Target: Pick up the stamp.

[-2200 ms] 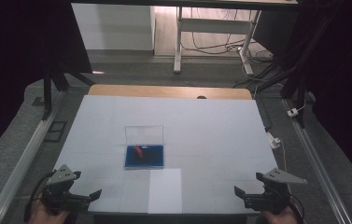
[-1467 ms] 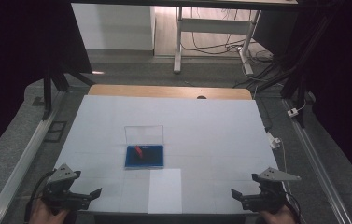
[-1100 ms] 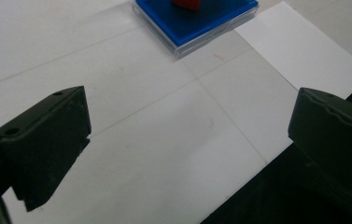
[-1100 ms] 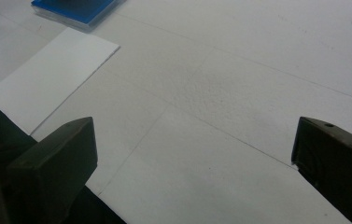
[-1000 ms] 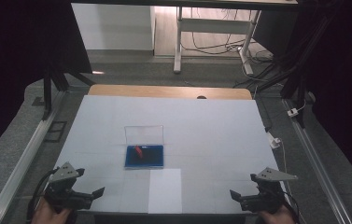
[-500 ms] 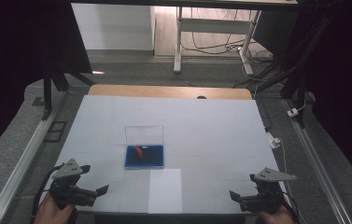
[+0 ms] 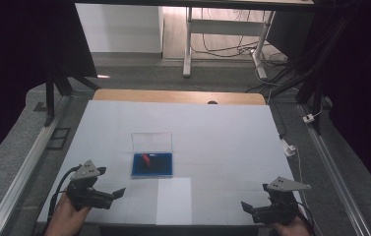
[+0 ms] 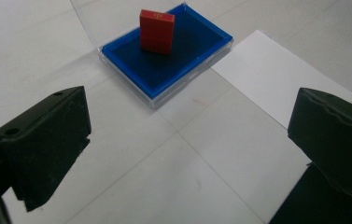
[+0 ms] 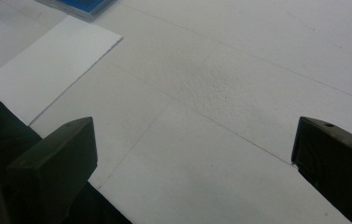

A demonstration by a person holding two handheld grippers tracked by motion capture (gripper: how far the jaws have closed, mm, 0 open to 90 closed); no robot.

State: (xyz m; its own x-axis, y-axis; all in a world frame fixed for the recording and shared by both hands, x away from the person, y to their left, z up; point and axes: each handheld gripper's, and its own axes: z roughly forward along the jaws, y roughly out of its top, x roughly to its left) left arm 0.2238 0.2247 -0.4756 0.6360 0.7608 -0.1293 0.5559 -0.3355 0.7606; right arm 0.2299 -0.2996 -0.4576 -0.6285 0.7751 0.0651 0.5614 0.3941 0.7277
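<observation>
With both grippers (image 7: pixel 119 193) (image 7: pixel 244 205) wide and empty, we judge the red block (image 8: pixel 156 31), frame top in its blue case (image 8: pixel 190 58), light and rigid, best pinched across its flat sides.

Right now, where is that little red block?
The red block stands upright on the blue tray of an open clear case, mid-table in the high view, ahead of the left gripper.

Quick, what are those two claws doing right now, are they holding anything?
Left claw: open, holding nothing, aimed at the small red block in the blue-lined clear plastic case.
Right claw: open, holding nothing.
</observation>
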